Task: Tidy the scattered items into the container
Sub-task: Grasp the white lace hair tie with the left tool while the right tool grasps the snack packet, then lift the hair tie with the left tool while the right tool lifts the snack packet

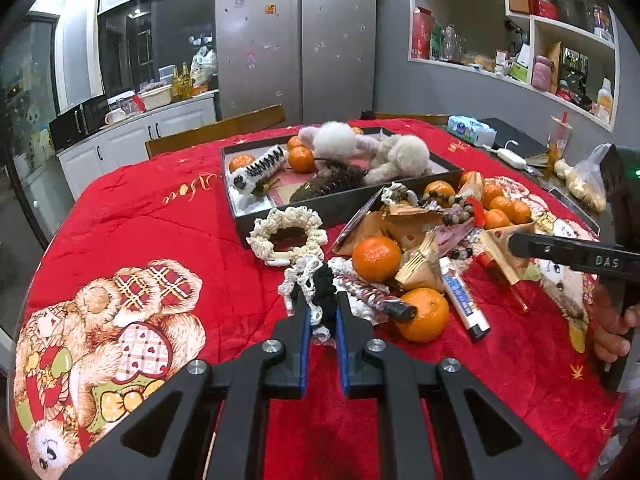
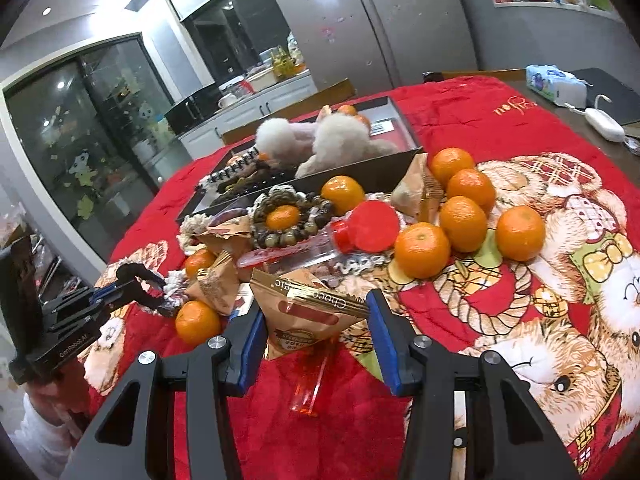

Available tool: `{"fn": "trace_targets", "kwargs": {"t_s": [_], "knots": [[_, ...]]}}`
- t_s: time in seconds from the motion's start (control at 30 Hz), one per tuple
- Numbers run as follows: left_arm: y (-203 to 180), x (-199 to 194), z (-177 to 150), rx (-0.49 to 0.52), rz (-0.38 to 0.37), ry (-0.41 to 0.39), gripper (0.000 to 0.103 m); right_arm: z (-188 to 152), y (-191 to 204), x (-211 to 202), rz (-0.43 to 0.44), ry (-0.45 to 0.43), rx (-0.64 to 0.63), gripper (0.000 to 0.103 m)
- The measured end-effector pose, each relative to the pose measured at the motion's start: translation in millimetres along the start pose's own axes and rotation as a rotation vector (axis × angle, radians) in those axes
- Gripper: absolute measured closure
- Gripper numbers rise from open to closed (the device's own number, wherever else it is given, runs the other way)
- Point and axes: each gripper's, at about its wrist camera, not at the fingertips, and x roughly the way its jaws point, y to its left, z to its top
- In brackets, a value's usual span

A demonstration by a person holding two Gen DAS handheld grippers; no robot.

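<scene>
A dark shallow box [image 1: 340, 210] on the red cloth holds plush toys [image 1: 400, 152], oranges and a pinecone; it also shows in the right wrist view [image 2: 372, 174]. My left gripper [image 1: 322, 314] is shut on a black-and-white crochet scrunchie [image 1: 320, 284] at the near edge of the pile. It appears at the left of the right wrist view [image 2: 134, 286]. My right gripper [image 2: 316, 312] is open, its jaws on either side of a gold-brown Choco snack packet [image 2: 308, 312], not touching. Its finger [image 1: 560, 250] shows at right in the left wrist view.
Scattered on the cloth: several oranges [image 2: 464, 218], a bead bracelet [image 2: 288, 216], a cream crochet ring [image 1: 288, 232], a white tube [image 1: 464, 298], a red-capped bottle [image 2: 360, 226], an orange lighter [image 2: 310, 388]. A tissue pack [image 2: 556, 80] and a bag [image 1: 586, 184] lie beyond.
</scene>
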Motion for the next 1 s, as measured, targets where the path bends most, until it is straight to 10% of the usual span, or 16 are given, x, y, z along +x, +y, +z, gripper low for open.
{"fn": "trace_targets", "kwargs": {"t_s": [1.0], "knots": [[-3, -42, 4, 0.02, -0.005, -0.022, 0.091, 34, 54, -9, 0.083, 0.045, -0.169, 0.057]]}}
